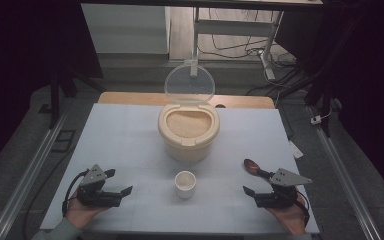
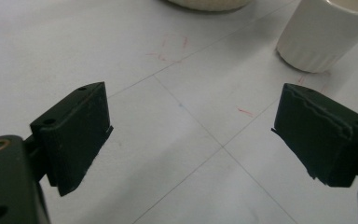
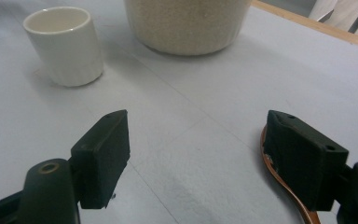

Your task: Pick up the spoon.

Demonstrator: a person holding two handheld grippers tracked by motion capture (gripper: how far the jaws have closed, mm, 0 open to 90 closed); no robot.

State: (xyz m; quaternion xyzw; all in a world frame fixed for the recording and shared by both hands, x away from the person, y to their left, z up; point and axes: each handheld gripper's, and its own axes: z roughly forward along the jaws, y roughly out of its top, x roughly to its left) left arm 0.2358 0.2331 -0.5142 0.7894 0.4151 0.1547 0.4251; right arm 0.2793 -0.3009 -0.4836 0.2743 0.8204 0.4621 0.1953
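A cream tub (image 1: 188,131) full of pale grain stands mid-table, its clear lid (image 1: 189,84) hinged up behind it. In front of it sits a small white cup (image 1: 185,184), empty as far as I see. A brown spoon (image 1: 254,166) lies at the right. My left gripper (image 1: 119,181) rests open at the front left, pointing toward the cup (image 2: 324,35), with only table between its jaws (image 2: 191,135). My right gripper (image 1: 256,183) rests open at the front right. Its view has the spoon handle (image 3: 279,179) beside one jaw, with the cup (image 3: 65,44) and tub (image 3: 186,23) ahead of the gripper (image 3: 198,154).
A pale blue-grey mat (image 1: 125,135) with thin grid lines covers the table; a wooden edge (image 1: 130,97) shows at the back. Metal rails (image 1: 30,170) run along both sides. Cables and desk legs (image 1: 267,55) lie on the floor beyond.
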